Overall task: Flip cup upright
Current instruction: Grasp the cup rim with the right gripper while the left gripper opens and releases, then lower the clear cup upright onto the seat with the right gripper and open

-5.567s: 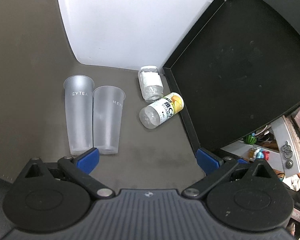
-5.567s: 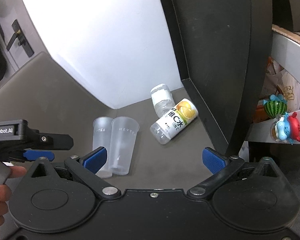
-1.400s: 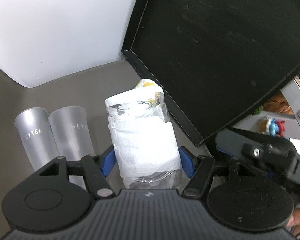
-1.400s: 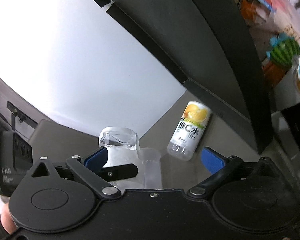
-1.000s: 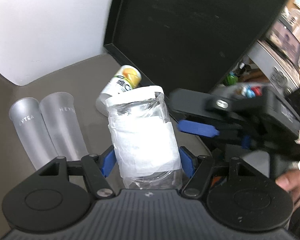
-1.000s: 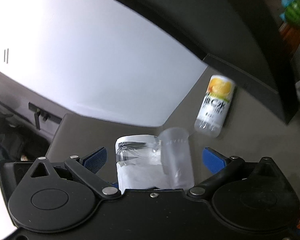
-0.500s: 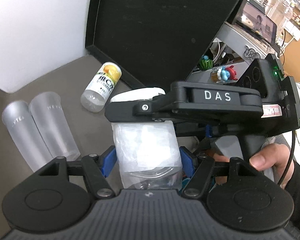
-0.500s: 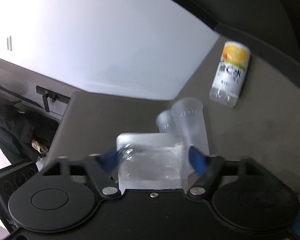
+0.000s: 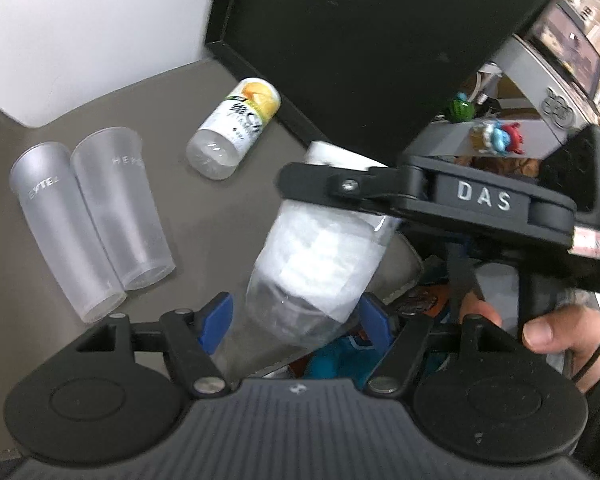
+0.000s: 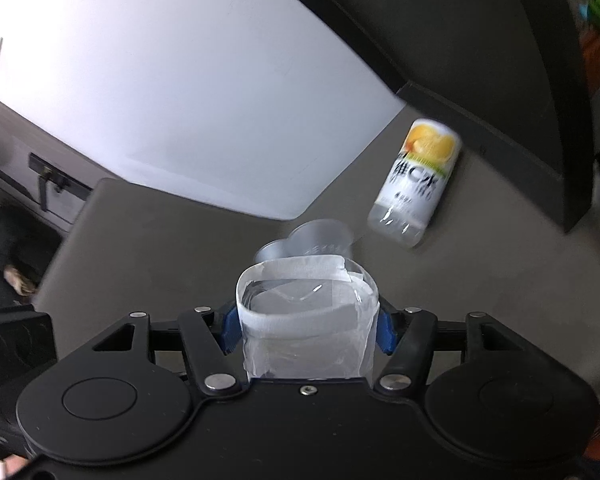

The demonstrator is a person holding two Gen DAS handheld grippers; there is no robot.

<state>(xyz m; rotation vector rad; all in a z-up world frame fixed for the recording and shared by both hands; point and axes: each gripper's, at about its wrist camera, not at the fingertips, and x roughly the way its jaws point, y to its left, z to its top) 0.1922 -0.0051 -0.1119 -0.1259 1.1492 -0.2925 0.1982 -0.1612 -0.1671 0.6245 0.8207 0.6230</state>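
Observation:
A clear cup wrapped in white tape (image 9: 320,256) hangs tilted in the air above the grey table (image 9: 204,216). My right gripper (image 10: 306,328) is shut on the taped cup (image 10: 306,320), blue pads pressed on both of its sides. In the left wrist view the right gripper's black finger (image 9: 340,192) crosses the cup's upper end. My left gripper (image 9: 296,316) is open, its blue pads a little apart from the cup's lower end.
Two frosted cups (image 9: 88,220) stand side by side on the table, also seen in the right wrist view (image 10: 308,240). A yellow-labelled bottle (image 9: 236,124) lies on its side near a black panel (image 9: 360,40); it shows in the right wrist view (image 10: 416,184). A white wall (image 10: 180,80) stands behind.
The right gripper closed on the taped cup and the left gripper's pads have opened off it. The cup has tilted to the right in the left wrist view.

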